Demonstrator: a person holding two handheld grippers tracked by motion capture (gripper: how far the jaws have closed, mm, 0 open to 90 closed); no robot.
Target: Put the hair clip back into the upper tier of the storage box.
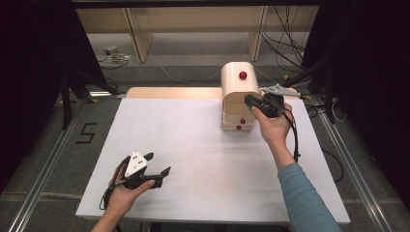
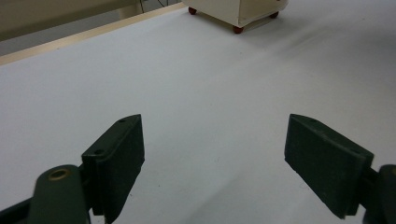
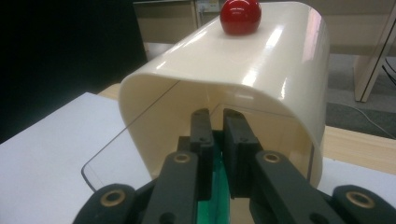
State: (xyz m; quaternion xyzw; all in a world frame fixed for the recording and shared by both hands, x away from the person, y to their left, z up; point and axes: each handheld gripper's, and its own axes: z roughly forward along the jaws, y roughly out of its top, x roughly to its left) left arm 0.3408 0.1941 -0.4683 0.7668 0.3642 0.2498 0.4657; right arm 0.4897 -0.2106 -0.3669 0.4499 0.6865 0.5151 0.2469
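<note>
Cream plastic bread-box style cabinet (image 1: 239, 96) with a red ball knob (image 3: 240, 16) sits at the far right of the white counter (image 1: 203, 159). Right gripper (image 3: 215, 121), jaws nearly pressed together, pinches a thin clear door panel (image 3: 116, 154) at the box's open front, likely to swing it on its hinge. Left gripper (image 2: 212, 158) rests spread wide and empty near the front left, well apart, parked out of the way.

At the upper right of the high view a glossy cream cabinet (image 1: 239, 94) carries a red knob (image 1: 242, 75) on a white table (image 1: 203, 159), where the black grippers bear grey plates.
</note>
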